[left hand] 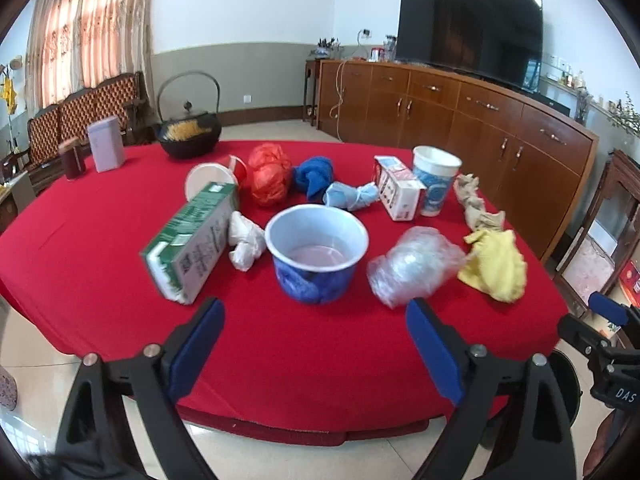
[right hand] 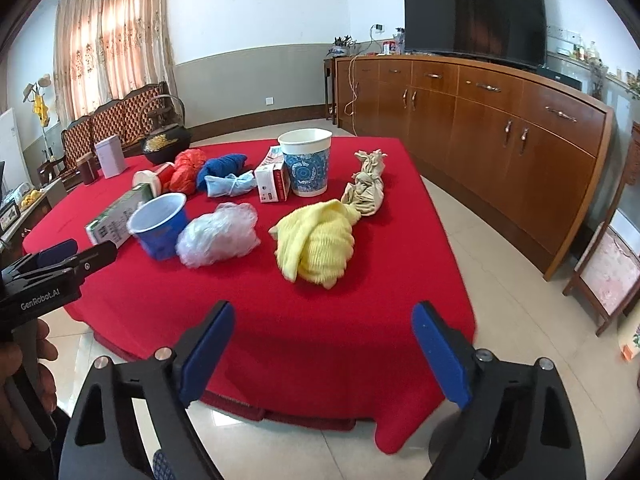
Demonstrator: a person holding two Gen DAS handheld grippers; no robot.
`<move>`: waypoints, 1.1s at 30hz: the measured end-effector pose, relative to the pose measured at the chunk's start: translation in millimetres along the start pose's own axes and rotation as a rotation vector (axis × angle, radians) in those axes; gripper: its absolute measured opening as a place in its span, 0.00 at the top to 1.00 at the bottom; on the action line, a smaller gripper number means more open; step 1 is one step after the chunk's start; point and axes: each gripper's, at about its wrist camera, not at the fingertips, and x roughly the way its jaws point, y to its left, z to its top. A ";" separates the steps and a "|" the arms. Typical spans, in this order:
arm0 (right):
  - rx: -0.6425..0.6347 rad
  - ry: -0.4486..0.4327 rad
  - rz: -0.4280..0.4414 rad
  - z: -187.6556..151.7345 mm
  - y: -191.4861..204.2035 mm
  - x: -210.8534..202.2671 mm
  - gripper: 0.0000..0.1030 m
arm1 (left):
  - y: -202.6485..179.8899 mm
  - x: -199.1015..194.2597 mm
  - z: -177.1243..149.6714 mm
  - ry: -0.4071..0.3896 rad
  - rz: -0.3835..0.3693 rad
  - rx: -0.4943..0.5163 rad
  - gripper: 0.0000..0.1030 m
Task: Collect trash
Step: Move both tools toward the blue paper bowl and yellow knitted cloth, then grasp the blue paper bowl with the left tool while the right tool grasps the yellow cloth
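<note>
Trash lies scattered on a red-clothed table [left hand: 100, 248]. My left gripper [left hand: 316, 308] hovers open at the near edge, in front of a blue paper bowl [left hand: 316, 256]. Beside the bowl are a green-white carton [left hand: 192, 240], a white tissue wad [left hand: 246, 244] and a clear plastic bag [left hand: 416, 264]. Further back sit a red plastic bag [left hand: 270, 178], a blue cloth [left hand: 314, 176], a small red-white carton [left hand: 400, 190] and a tall paper cup [left hand: 434, 184]. My right gripper [right hand: 324, 310] is open and empty, short of a yellow cloth [right hand: 316, 240] and a beige rag [right hand: 366, 188].
A black iron teapot [left hand: 188, 136], a pale tin [left hand: 106, 144] and a dark jar [left hand: 72, 158] stand at the table's far left. A long wooden sideboard [right hand: 500, 120] with a TV [right hand: 476, 12] runs along the right wall. A person's hand [right hand: 20, 380] holds the left gripper.
</note>
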 end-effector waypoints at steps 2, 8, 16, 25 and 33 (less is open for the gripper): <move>-0.003 0.009 0.003 5.4 1.1 14.6 0.13 | 0.1 13.1 1.5 0.012 0.009 -0.002 0.10; -0.005 0.034 0.020 17.4 4.2 56.0 0.15 | -0.6 44.7 5.4 0.029 0.024 -0.003 0.10; 0.025 0.065 0.041 27.5 -0.7 101.4 0.24 | 1.3 78.3 11.6 0.049 0.010 -0.030 0.15; 0.031 0.042 0.046 27.8 -6.2 104.4 0.53 | -0.7 79.0 16.2 0.008 -0.004 -0.023 0.26; 0.037 -0.013 0.029 30.5 -12.1 73.2 0.54 | 1.1 49.6 18.1 -0.034 0.002 -0.020 0.26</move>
